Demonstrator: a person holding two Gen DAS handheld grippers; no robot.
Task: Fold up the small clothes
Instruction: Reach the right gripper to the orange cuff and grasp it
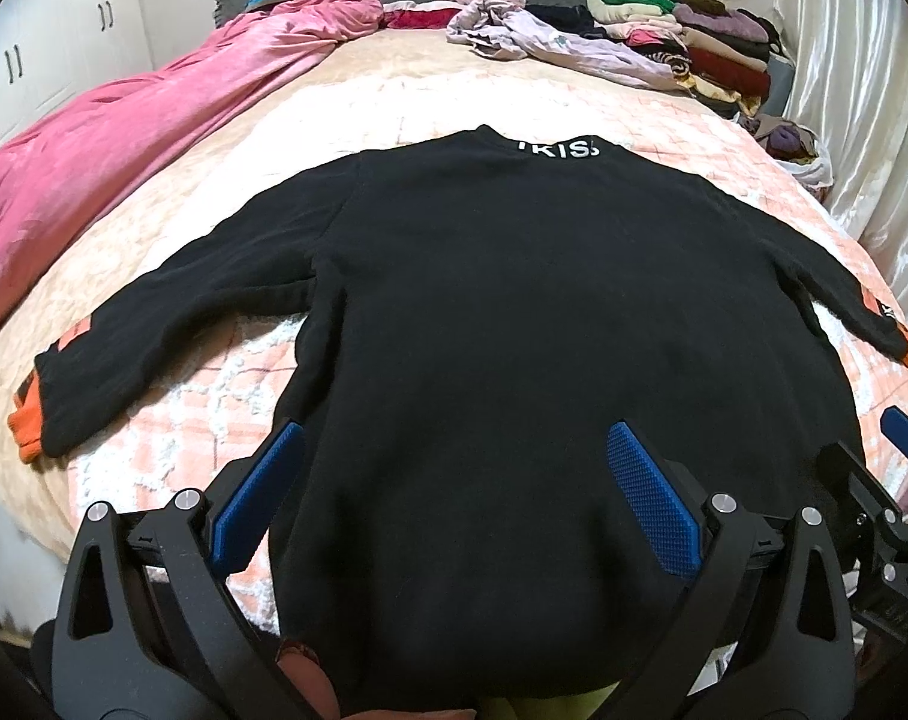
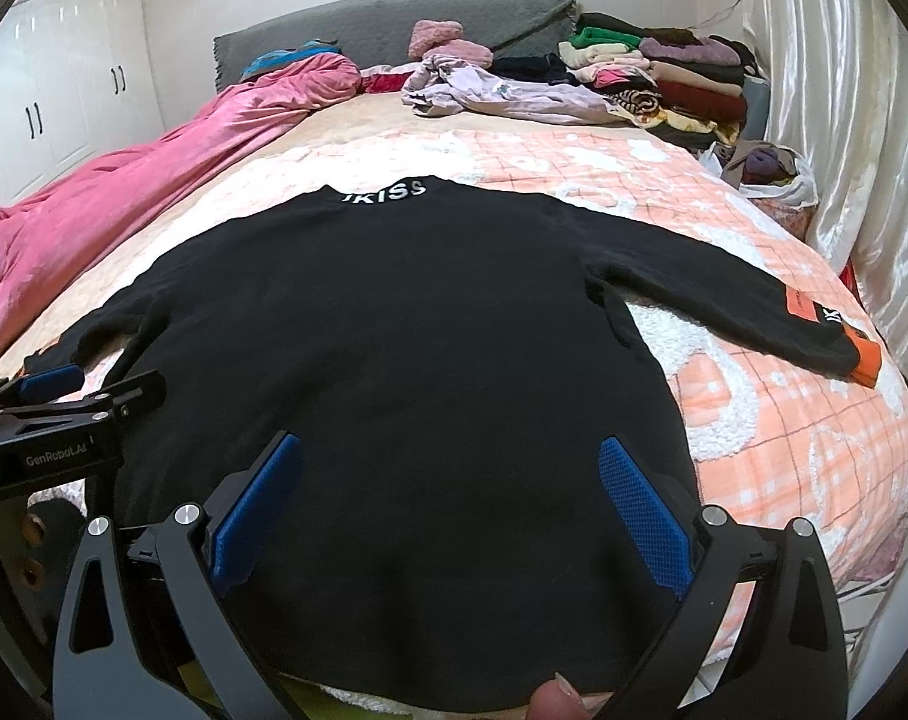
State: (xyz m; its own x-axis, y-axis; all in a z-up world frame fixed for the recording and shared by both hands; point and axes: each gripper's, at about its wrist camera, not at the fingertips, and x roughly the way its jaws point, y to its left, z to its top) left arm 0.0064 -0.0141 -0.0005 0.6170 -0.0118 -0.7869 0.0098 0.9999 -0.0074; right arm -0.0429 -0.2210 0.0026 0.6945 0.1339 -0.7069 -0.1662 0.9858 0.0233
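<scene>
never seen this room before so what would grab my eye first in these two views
A black sweater lies spread flat across the middle of the bed, sleeves out, with orange cuffs and white lettering at the collar. Along the bed's left edge runs a bright pink blanket; a stack of folded clothes sits at the far right corner.

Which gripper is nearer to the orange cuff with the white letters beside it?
Right. The right gripper is over the hem on the side of that orange cuff. The left gripper is further toward the other sleeve of the black sweater.
</scene>
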